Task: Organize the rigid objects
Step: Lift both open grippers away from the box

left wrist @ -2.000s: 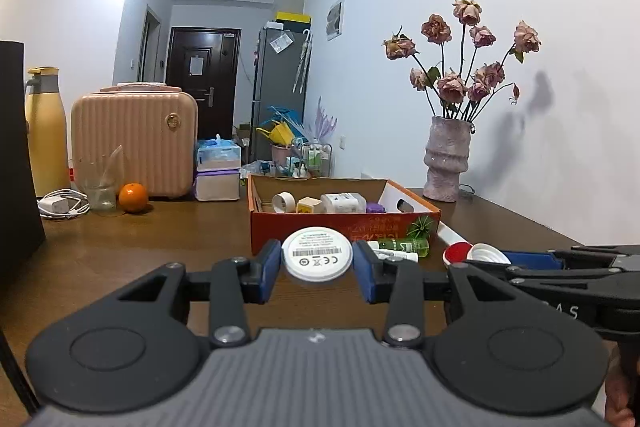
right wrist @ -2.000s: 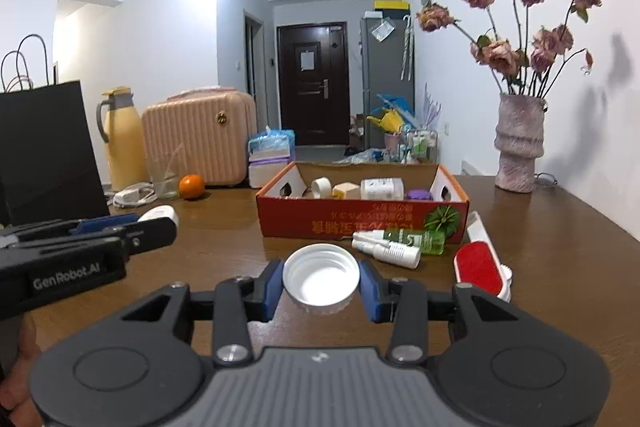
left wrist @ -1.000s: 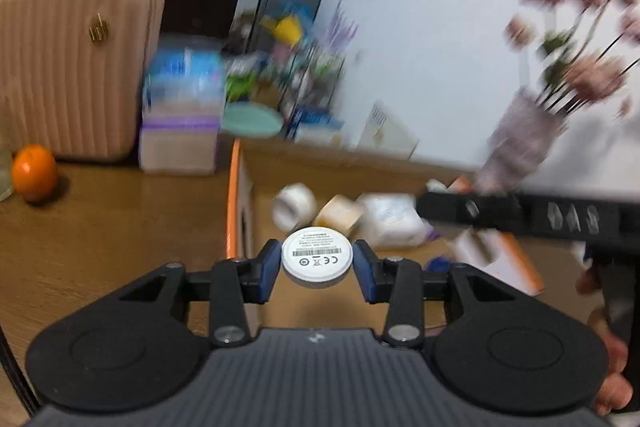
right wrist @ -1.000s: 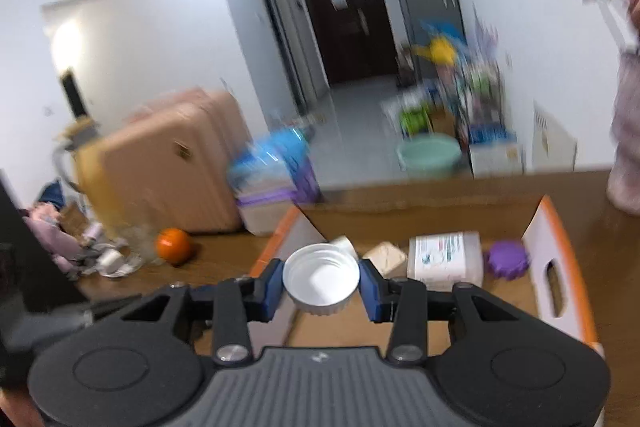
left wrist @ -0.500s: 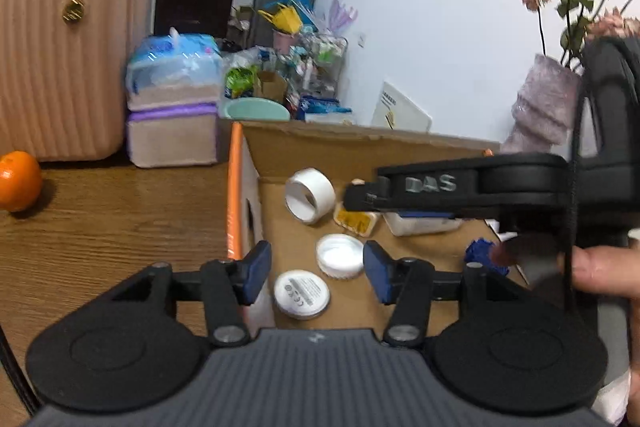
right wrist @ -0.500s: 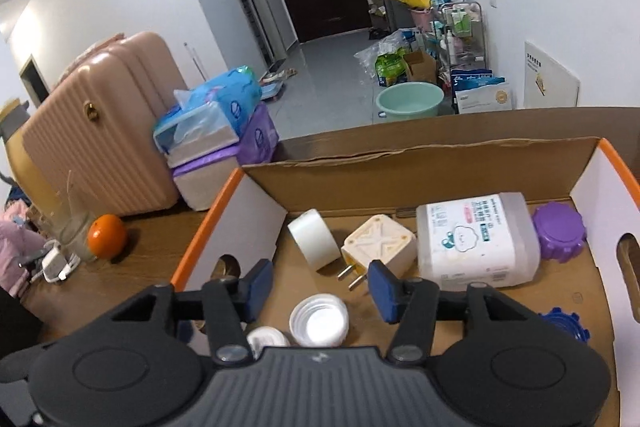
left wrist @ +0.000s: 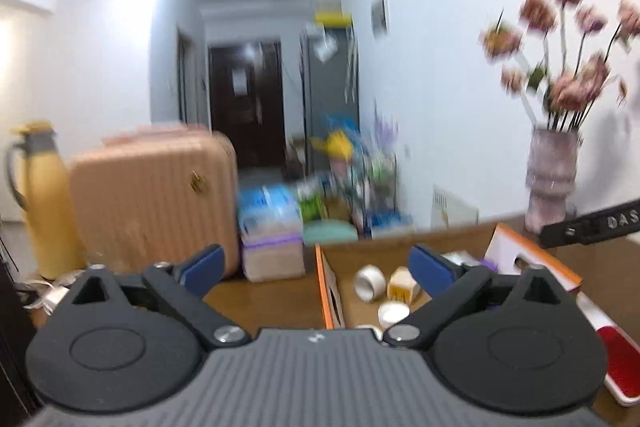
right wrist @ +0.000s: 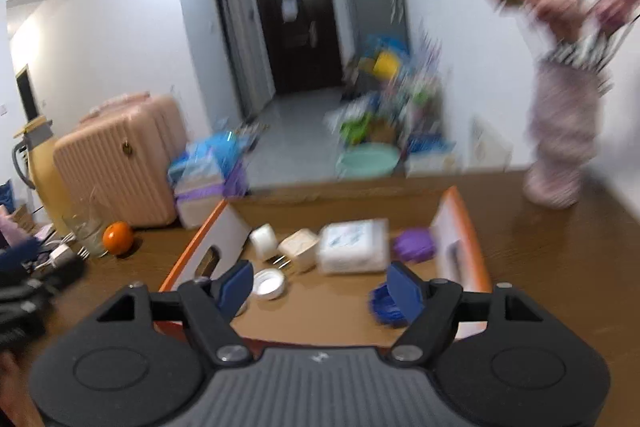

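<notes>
The only writing that reads is "DAS" in pale letters on the black arm of the right gripper (left wrist: 596, 225) crossing the right edge of the left wrist view; the label on the white packet (right wrist: 354, 246) in the box is too blurred to make out. On the brown bench (right wrist: 560, 267) stands an orange-edged cardboard box (right wrist: 460, 239) holding a white tape roll (right wrist: 264, 238), a cream plug adapter (right wrist: 300, 247), the packet, a purple lid (right wrist: 414, 245), a blue cap (right wrist: 382, 305) and a white cap (right wrist: 270, 283). Beside the box are a pink suitcase (left wrist: 154, 203), a yellow flask (left wrist: 44, 199), an orange (right wrist: 117, 237), tissue packs (left wrist: 270, 223) and a vase of dried roses (left wrist: 554, 179). The left gripper (left wrist: 316, 263) has its jaws spread wide and opening, nothing between them, the box's near-left corner beyond. The right gripper's jaws are also opening and released; the white cap lies on the box floor just past the left pad, the blue cap partly behind the right pad.
</notes>
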Demonstrator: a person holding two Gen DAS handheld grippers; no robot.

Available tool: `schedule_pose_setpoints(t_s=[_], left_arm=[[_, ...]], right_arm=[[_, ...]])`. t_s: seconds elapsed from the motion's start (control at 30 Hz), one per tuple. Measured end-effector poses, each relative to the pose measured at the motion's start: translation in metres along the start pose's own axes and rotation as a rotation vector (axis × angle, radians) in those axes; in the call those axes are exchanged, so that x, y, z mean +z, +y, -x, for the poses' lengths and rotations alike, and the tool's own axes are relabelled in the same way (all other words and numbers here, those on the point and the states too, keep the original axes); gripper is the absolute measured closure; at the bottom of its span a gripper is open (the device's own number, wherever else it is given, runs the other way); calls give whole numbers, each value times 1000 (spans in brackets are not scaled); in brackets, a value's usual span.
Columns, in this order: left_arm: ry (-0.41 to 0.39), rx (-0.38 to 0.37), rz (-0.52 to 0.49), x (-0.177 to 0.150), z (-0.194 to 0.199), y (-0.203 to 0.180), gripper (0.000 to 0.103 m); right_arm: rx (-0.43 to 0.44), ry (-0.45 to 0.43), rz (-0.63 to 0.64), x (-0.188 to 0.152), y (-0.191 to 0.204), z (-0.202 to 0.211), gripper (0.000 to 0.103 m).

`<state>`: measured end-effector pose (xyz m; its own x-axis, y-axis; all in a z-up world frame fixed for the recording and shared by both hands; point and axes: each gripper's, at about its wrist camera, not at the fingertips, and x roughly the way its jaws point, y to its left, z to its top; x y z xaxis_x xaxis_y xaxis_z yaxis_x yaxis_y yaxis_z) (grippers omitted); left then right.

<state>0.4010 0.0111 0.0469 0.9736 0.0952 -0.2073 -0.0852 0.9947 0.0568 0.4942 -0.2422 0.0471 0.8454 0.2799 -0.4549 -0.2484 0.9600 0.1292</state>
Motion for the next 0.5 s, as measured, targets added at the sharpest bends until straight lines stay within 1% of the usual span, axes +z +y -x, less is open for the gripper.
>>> schedule_pose_setpoints(t_s=[0.03,0.07,0.17,0.23,0.37,0.43,0.5], left_arm=[[-23,-1,10,-3,17,-1,0],[-33,-10,15,-5,32,-2,0],[-42,-25,19,-11,68,-7,0],[-43,-21,19,-16,88,-10,0],[-35,-42,75,-30,131,-3,0],[-39,-63,69,-42,155,-1,0],[-53,-55,62,-58,181,2,0]], right_arm=[[-18,-41,13,-8,0,18,21],[-28,-67,26,-17,1,35,21],[-40,-113,42,-38,5,77,19],[-52,-154,68,-52,11,100,19],[-47,-291,109,-93,25,154,9],[-51,-336,129,-116,35,177,4],[-63,-356,122,-138,44,199,3]])
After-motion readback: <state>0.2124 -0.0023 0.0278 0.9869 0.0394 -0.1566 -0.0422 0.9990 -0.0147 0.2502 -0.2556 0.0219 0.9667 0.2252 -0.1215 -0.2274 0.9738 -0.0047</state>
